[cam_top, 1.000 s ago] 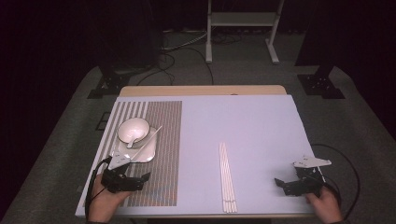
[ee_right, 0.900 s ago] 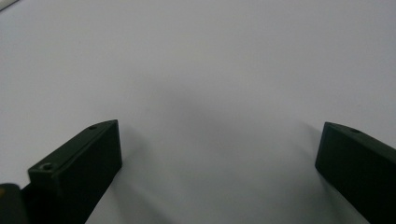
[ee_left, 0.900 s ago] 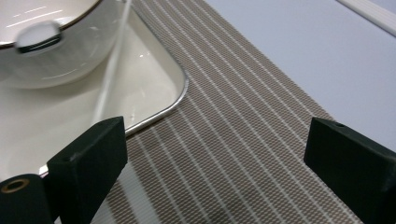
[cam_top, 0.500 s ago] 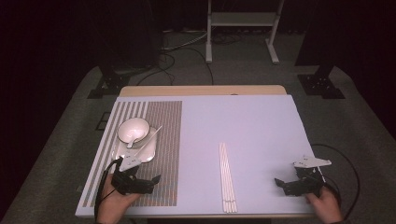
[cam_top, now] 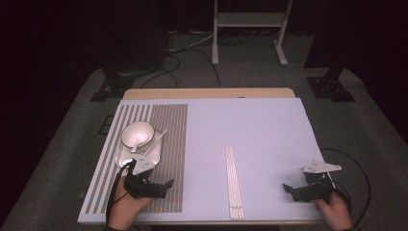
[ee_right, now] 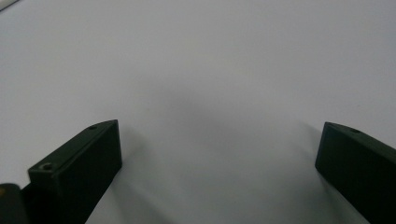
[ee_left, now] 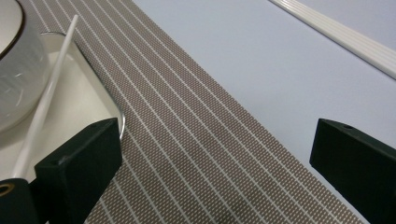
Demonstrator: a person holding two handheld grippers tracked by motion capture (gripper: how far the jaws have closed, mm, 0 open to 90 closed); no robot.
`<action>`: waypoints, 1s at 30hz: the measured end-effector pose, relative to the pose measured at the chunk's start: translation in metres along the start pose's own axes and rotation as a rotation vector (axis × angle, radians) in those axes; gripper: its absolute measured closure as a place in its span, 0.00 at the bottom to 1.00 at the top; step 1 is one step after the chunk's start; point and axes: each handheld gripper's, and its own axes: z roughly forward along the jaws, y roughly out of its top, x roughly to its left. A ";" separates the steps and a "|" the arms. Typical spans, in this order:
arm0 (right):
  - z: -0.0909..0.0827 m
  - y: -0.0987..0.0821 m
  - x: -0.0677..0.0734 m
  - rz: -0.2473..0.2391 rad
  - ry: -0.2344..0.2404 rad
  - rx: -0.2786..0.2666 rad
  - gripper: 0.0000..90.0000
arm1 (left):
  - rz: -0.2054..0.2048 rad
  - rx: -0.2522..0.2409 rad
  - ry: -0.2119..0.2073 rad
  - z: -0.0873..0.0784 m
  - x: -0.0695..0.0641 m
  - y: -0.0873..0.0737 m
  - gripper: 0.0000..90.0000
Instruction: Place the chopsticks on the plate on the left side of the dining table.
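So nearest the person, the left gripper [cam_top: 161, 185] sits low over the striped placemat [cam_top: 166, 144], and compared with a second ago it has slid sideways toward the middle of the desk [cam_top: 260, 125], now off the mat's left part and closer to its right edge. Its fingers [ee_left: 79, 163] have just been opening and now stand wide apart with nothing between them, just mat underneath. The right gripper [cam_top: 291, 190] is parked where it was at the near right corner, fingers [ee_right: 77, 163] spread wide over bare desk, holding nothing. A bit further out, the white chopsticks [cam_top: 234, 183] lie together between the two grippers, untouched and in the same spot. Beyond the left gripper is the small tray [cam_top: 154, 151] with the white bowl [cam_top: 138, 132] on it and a thin white stick [ee_left: 44, 100] leaning across the tray's edge, same as before.
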 end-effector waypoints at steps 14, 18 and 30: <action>0.000 0.000 0.000 0.000 0.000 0.000 0.00 | 0.022 -0.011 -0.039 0.012 -0.009 0.014 0.01; 0.000 0.000 0.000 0.000 0.000 0.000 0.00 | 0.024 -0.019 -0.049 0.015 -0.011 0.018 0.01; 0.000 0.000 0.000 0.001 -0.001 0.000 0.00 | 0.035 -0.042 -0.095 0.027 -0.021 0.032 0.01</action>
